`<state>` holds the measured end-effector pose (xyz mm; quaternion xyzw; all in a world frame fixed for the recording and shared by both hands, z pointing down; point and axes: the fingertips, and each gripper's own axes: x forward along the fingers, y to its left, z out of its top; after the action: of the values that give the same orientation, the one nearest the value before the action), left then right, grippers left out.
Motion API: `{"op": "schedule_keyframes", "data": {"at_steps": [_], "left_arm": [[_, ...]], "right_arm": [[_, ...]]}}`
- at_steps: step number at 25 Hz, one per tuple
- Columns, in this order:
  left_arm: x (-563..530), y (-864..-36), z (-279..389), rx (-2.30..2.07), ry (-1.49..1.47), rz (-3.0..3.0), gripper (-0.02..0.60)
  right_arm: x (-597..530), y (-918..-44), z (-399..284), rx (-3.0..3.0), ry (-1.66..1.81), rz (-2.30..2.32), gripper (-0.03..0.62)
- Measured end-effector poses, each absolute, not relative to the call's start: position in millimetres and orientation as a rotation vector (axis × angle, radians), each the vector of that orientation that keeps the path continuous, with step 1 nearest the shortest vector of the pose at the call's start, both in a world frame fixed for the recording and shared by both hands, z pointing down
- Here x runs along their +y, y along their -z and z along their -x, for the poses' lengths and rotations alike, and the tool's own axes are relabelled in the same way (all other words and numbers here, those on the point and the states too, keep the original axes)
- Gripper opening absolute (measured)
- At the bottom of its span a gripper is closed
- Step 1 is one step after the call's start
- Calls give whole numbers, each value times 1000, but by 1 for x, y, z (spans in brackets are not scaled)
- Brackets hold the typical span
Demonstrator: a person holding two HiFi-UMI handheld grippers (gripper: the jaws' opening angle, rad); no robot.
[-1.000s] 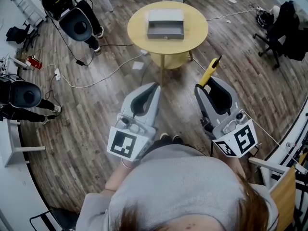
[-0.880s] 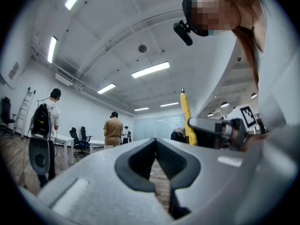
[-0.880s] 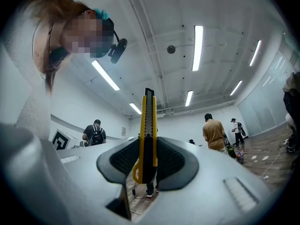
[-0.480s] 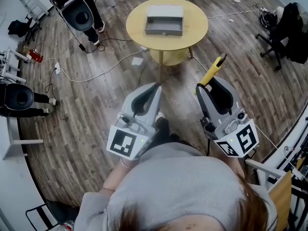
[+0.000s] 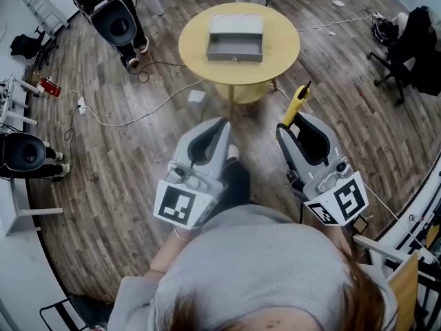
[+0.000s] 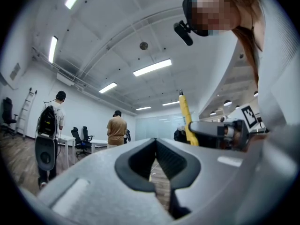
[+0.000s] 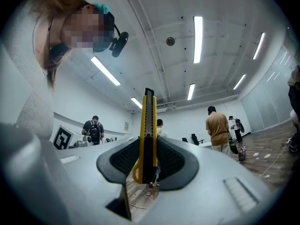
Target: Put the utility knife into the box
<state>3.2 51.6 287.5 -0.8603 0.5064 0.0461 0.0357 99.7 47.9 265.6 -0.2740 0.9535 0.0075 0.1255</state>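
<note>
A round yellow table [image 5: 196, 47] stands on a wood-plank floor [image 5: 138, 164]. A white cable [image 5: 138, 118] trails over the floor from near the table's foot to a power strip [image 5: 80, 105] at the left. A scrap of paper [image 5: 197, 96] lies just beside the table's foot. A black office chair [image 5: 406, 43] sits far right, and a ladder [image 5: 45, 9] is at top left. A bystander [image 5: 117, 19] stands near the ladder. Farther off, a person in a tan shirt [image 7: 217, 128] stands under long ceiling lights [image 7: 197, 33].
</note>
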Motion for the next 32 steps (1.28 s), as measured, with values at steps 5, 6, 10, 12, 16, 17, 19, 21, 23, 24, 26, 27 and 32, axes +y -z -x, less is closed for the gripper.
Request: {"op": "schedule_keyframes", "data": {"at_steps": [5, 6, 10, 12, 16, 17, 19, 21, 23, 24, 26, 27, 32], "left_arm": [[3, -298, 15, 1556, -142, 2658, -3], [-9, -299, 19, 1553, -139, 2661, -3], [-61, -300, 37, 1532, -146, 2681, -3], [-86, -298, 46, 1510, -148, 2695, -3], [-136, -291, 60, 1458, -143, 2720, -3], [-150, -289, 62, 1446, -141, 2724, -3], [-175, -286, 64, 1421, -137, 2736, -3], [-196, -285, 67, 1398, -130, 2746, -3], [-213, -284, 71, 1380, -123, 2750, -3], [-220, -284, 72, 1372, -120, 2751, -3], [-233, -284, 74, 1363, -114, 2757, -3], [-238, -283, 75, 1364, -113, 2759, -3], [-258, -282, 85, 1394, -124, 2770, -3]], "right_arm": [[-1, -272, -80, 2781, 12, 788, 120], [-13, -272, -76, 2777, 20, 787, 120], [-60, -271, -55, 2775, 14, 781, 120], [-83, -271, -42, 2782, 2, 794, 120], [-130, -266, -23, 2776, -5, 819, 120], [-143, -264, -20, 2772, -8, 824, 120], [-167, -260, -16, 2767, -22, 838, 120], [-189, -258, -11, 2766, -42, 852, 120], [-206, -256, -7, 2760, -56, 859, 120], [-214, -255, -6, 2754, -58, 864, 120], [-227, -253, -4, 2741, -53, 875, 120], [-233, -253, -2, 2736, -48, 879, 120], [-255, -256, 7, 2759, -6, 882, 120]]}}
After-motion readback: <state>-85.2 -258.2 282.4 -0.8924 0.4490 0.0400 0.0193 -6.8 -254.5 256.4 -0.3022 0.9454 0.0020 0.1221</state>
